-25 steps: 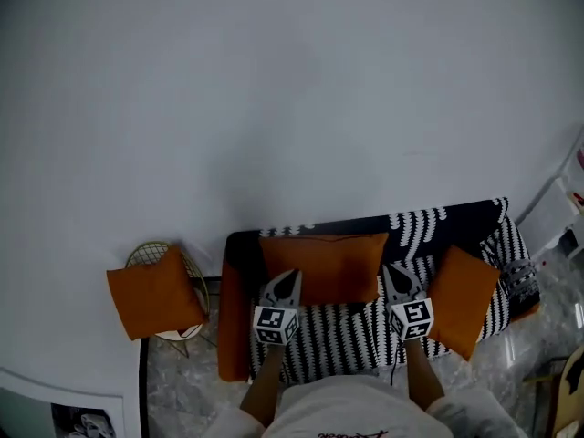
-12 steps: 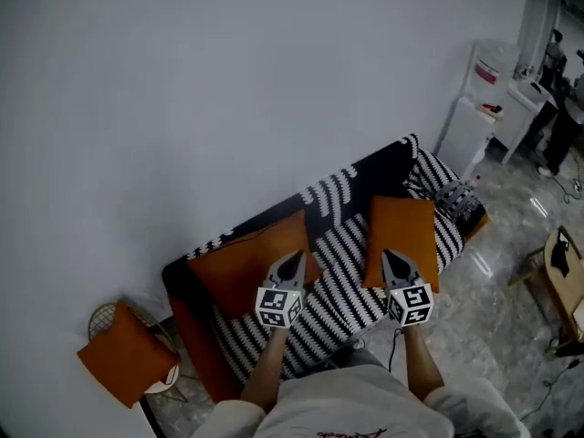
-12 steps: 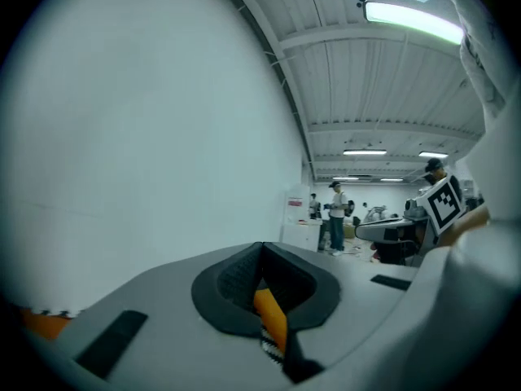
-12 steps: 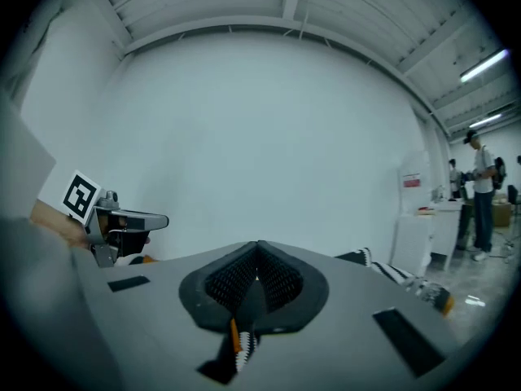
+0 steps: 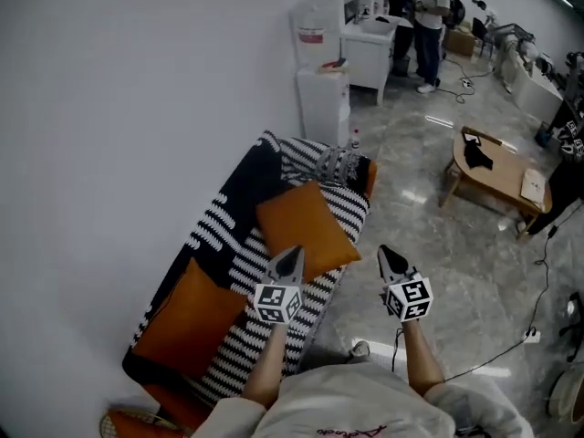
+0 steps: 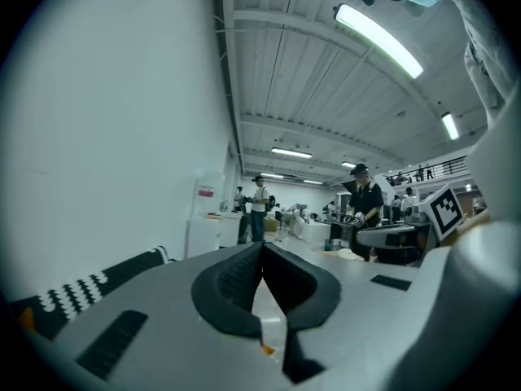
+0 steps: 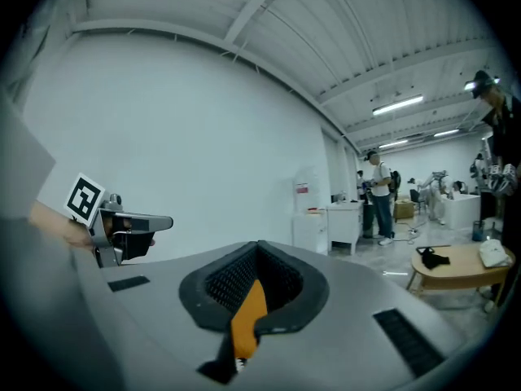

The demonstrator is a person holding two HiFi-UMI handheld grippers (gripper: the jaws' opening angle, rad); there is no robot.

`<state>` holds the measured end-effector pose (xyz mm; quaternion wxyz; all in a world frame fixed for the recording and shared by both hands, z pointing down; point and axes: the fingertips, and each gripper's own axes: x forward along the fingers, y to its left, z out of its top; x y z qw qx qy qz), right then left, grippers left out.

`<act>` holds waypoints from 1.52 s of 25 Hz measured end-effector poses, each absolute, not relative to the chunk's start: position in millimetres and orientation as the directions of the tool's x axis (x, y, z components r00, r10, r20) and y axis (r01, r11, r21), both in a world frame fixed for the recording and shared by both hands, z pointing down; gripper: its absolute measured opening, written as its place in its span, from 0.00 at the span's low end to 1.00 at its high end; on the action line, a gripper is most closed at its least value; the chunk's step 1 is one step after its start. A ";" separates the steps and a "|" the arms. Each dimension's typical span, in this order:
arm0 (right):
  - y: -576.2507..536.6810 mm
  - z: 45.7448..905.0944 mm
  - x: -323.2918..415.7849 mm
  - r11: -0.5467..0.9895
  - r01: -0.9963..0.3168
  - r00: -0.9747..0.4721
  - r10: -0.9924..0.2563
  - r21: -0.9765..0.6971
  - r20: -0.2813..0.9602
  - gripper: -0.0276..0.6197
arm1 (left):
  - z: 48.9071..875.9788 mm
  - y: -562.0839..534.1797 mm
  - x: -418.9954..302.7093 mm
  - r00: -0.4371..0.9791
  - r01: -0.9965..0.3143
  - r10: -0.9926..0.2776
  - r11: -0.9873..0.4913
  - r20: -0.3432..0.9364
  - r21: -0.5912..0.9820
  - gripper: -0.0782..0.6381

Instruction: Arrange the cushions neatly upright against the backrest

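The sofa [image 5: 239, 210], under a black-and-white patterned cover, runs slantwise along the white wall at the left of the head view. One orange cushion [image 5: 301, 229] lies tilted on its seat. A second orange cushion [image 5: 190, 318] leans at the near end, against the backrest. My left gripper [image 5: 293, 253] is shut and empty, its tip over the seat's front edge beside the first cushion. Out over the marble floor, my right gripper [image 5: 384, 251] is shut and empty too. In the left gripper view the shut gripper [image 6: 262, 255] points level into the room. The right gripper view shows its gripper [image 7: 259, 255] shut, pointing the same way.
A grey patterned cushion [image 5: 338, 164] lies at the sofa's far end. Beyond it stand a water dispenser [image 5: 323, 80] and a white cabinet [image 5: 370, 51]. A wooden coffee table [image 5: 497, 173] is at the right. People [image 5: 429, 3] stand at the back. Another orange cushion [image 5: 128, 424] shows at the bottom left.
The whole view has swung right: the sofa slid from the middle to the left. Both shut grippers swung with it, from over the seat toward the room; the right one is now over the floor.
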<state>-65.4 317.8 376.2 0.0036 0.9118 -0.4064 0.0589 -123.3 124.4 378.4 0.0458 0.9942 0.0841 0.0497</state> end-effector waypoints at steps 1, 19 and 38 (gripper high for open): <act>343.7 375.6 -56.5 -0.696 -0.717 0.689 -0.717 -0.045 0.107 0.09 | 378.1 147.3 -108.1 0.974 0.196 0.205 -0.975 0.091 0.100 0.15; 541.4 396.4 16.1 -0.842 -0.535 0.832 -0.539 -0.071 0.131 0.09 | 396.0 349.5 13.0 0.882 0.442 0.451 -0.892 0.136 0.089 0.15; 513.8 423.4 187.5 -0.850 -0.522 0.828 -0.525 -0.074 0.196 0.08 | 434.6 321.7 190.0 0.869 0.446 0.469 -0.881 0.159 0.160 0.15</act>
